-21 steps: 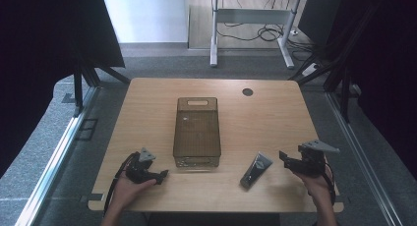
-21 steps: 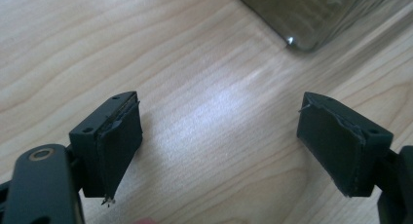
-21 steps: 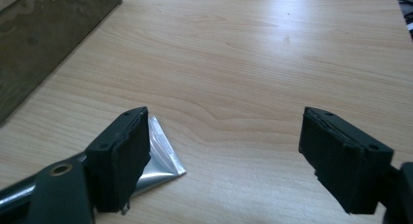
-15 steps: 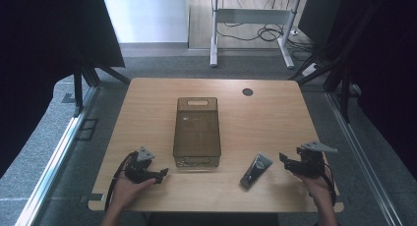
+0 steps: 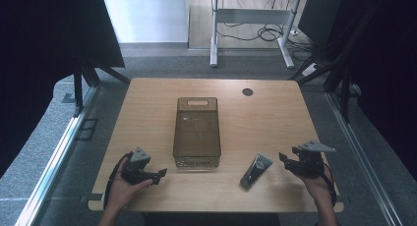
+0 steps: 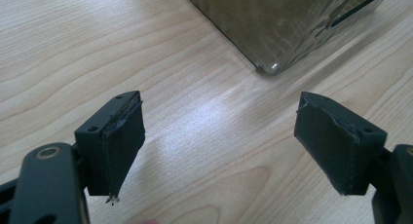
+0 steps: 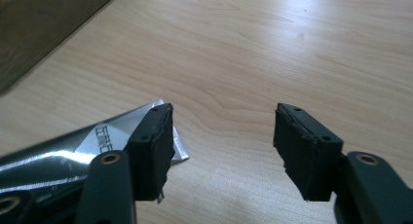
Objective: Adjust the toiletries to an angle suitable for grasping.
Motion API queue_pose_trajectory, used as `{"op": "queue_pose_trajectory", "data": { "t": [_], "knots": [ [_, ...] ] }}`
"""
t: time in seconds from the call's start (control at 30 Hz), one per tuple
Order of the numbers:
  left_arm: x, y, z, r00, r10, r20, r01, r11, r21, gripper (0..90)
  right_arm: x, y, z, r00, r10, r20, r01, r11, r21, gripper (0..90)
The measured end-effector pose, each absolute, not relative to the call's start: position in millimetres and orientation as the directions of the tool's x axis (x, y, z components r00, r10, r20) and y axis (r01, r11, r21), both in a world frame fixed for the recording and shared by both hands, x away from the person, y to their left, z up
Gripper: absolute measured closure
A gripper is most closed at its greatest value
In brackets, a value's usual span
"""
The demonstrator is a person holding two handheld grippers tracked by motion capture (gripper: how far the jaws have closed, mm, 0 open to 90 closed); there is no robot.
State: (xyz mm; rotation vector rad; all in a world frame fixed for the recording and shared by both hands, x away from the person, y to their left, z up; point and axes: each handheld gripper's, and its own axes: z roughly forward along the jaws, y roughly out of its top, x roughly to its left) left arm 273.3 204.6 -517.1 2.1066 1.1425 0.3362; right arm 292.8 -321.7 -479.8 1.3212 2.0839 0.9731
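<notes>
A dark silvery foil packet (image 5: 255, 170) is lying flat on the wooden desk (image 5: 275, 118) close to its near edge, right of the middle, with its long side running slantwise toward the near edge. The right gripper (image 5: 287, 160) is sitting just to the right of the packet, near the desk's near right corner, held in a hand (image 5: 317, 179) that is coming in over the near edge; its jaws are standing spread with nothing but bare wood between them, and they are pointing toward the packet without touching it. In the right gripper view, one end of the packet (image 7: 63, 153) is lying beside and partly behind one jaw rather than in the gap. A smoky, see-through plastic bin (image 5: 196, 131) is standing in the middle of the desk, its long side running from the near edge toward the far edge, with a handle slot at its far end. The left gripper (image 5: 160, 175) is resting near the near left corner, just beside the bin's near left corner, its jaws also spread wide over bare wood. A small dark round hole (image 5: 247, 92) is sitting in the desk toward the far right.
</notes>
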Motion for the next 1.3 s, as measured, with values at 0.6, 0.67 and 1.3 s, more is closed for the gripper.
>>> {"op": "queue_pose_trajectory", "data": {
  "t": [0.6,0.67,1.3],
  "knots": [
    [267,209,-515,0.574,0.811,-0.113,0.629,-0.348,0.696,20.5,298,-307,-440,-0.63,0.775,-0.04,0.608,0.525,0.595,83.2],
    [268,211,-517,0.565,0.817,-0.111,0.637,-0.347,0.688,20.6,299,-303,-443,-0.651,0.758,-0.022,0.61,0.541,0.579,86.9],
    [264,211,-517,0.563,0.82,-0.102,0.636,-0.352,0.687,20.6,303,-244,-445,-0.826,0.563,-0.015,0.514,0.765,0.388,90.0]
  ]
}}
